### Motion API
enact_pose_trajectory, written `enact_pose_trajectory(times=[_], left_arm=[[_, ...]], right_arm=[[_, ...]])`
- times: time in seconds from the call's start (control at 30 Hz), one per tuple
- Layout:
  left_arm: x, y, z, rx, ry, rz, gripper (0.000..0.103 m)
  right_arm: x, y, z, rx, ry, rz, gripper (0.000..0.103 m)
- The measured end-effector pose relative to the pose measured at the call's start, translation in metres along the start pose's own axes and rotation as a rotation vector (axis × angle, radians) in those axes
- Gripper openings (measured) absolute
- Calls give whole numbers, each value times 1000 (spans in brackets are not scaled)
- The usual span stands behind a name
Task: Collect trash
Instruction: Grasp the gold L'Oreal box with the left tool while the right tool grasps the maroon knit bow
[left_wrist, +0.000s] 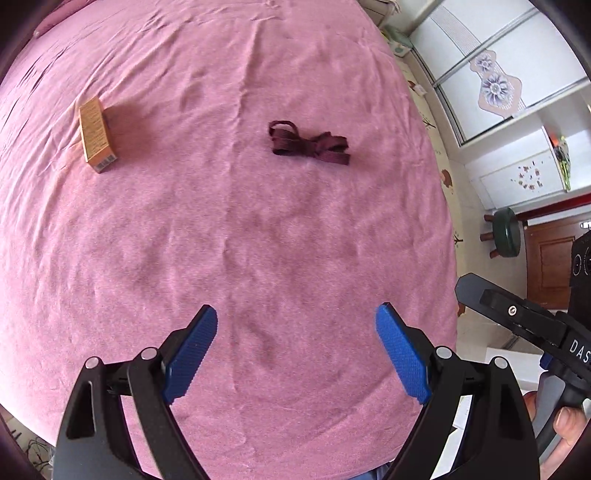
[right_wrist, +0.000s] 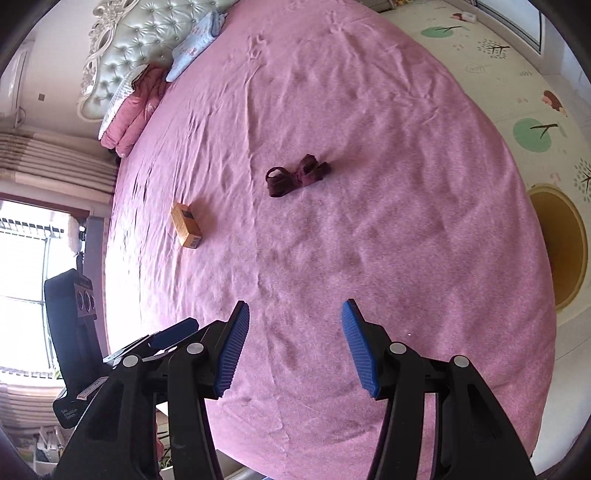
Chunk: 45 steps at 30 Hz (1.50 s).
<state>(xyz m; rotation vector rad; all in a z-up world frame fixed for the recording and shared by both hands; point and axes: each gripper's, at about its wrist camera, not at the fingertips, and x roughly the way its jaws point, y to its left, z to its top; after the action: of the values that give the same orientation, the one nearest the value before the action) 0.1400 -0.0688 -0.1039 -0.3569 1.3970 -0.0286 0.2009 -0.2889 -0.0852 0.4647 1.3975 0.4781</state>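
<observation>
This is a bedroom in a home. A wide bed (right_wrist: 369, 147) with a pink sheet fills both views, with a tufted headboard (right_wrist: 147, 37) and stacked pillows (right_wrist: 140, 107) at its far left. Curtains (right_wrist: 48, 162) hang by a bright window, a wardrobe (left_wrist: 498, 74) with flower-patterned doors stands far right, and a children's play mat (right_wrist: 517, 92) covers the floor.

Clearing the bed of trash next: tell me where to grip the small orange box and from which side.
Take the orange box across its two long narrow sides, coming down from above. It lies flat on the pink bedsheet, long and slim, with nothing near it; the dark ribbon lies well apart. The open left gripper looks wide enough, probably.
</observation>
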Motion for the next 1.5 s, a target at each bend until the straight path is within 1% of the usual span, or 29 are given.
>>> enact_pose_trajectory(times=[0.2, 0.37, 0.57, 0.73, 0.83, 0.93, 1.07, 1.2, 1.4, 1.43, 1.47, 1.5], left_arm=[[-6, 59, 27, -114, -38, 16, 87], [-5, 95, 53, -181, -60, 22, 87], [4, 129, 84, -244, -73, 34, 87], [19, 160, 113, -299, -76, 55, 87], [31, 177, 128, -326, -74, 82, 87], [44, 193, 141, -367, -65, 88, 87], [61, 207, 158, -392, -57, 102, 87], [75, 216, 172, -411, -50, 112, 87], [92, 226, 188, -429, -37, 134, 87], [95, 229, 191, -436, -36, 138, 84], [97, 231, 192, -446, -34, 145, 75], [99, 233, 193, -455, -30, 152, 69]], right_arm=[[40, 40, 28, -40, 36, 10, 52], [72, 69, 52, -84, 68, 12, 52], [107, 89, 81, -117, 103, 13, 52], [131, 99, 104, -134, 121, 15, 52], [144, 101, 114, -136, 130, 19, 52], [154, 98, 119, -133, 145, 22, 52], [165, 91, 126, -141, 161, 6, 52], [169, 78, 134, -127, 170, -3, 52], [164, 69, 140, -119, 163, -6, 52], [163, 69, 141, -117, 162, -6, 52], [161, 67, 141, -116, 159, -7, 52], [159, 65, 141, -115, 156, -8, 52]])
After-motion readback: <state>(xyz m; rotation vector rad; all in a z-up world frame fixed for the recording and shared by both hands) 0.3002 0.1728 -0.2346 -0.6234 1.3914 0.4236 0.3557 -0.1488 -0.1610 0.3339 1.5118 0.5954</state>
